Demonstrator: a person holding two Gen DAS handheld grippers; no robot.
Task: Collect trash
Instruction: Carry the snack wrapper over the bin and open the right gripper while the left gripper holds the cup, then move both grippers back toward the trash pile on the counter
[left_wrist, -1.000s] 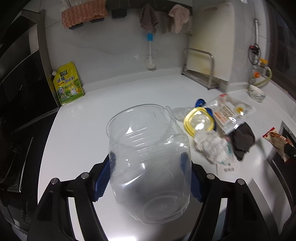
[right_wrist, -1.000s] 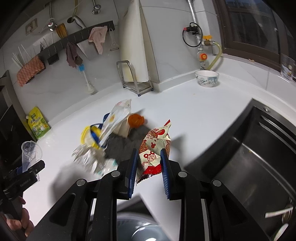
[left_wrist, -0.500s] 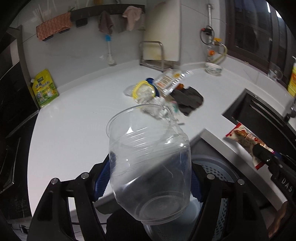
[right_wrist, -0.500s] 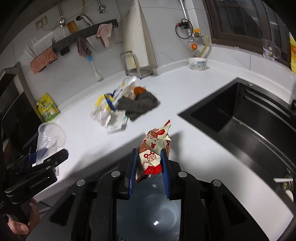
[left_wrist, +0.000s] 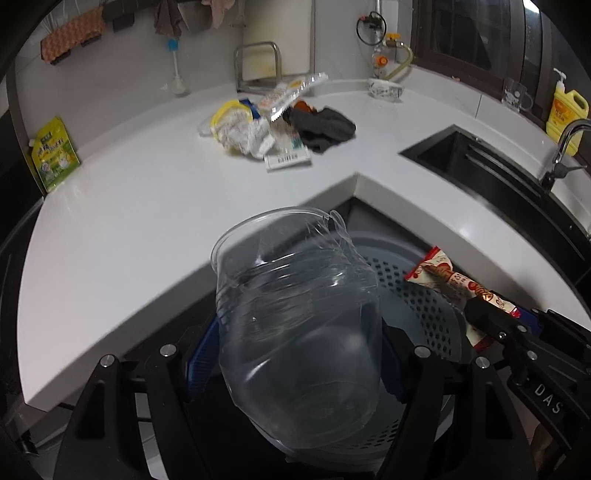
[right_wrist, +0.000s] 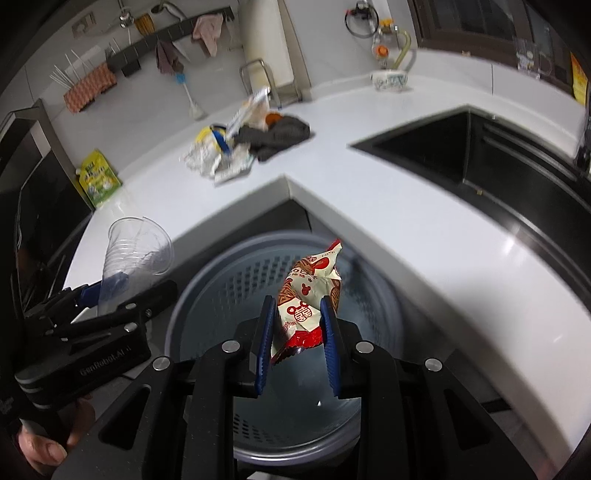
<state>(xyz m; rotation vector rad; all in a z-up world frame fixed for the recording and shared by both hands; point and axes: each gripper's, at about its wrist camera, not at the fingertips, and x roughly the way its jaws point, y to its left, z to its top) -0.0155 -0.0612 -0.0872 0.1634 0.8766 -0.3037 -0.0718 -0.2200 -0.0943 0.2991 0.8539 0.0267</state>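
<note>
Over the grey basket (right_wrist: 207, 295), having come off the counter, left gripper (left_wrist: 295, 354) clamps the clear cup (left_wrist: 295, 321), right gripper (right_wrist: 297, 325) pinches the snack wrapper (right_wrist: 310, 295), both ready to drop.

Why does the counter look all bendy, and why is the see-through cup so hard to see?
Both wrist views use a fisheye lens, so the straight counter edges curve. In the left wrist view the clear cup shows glare streaks; in the right wrist view the trash pile looks slightly blurred.
</note>
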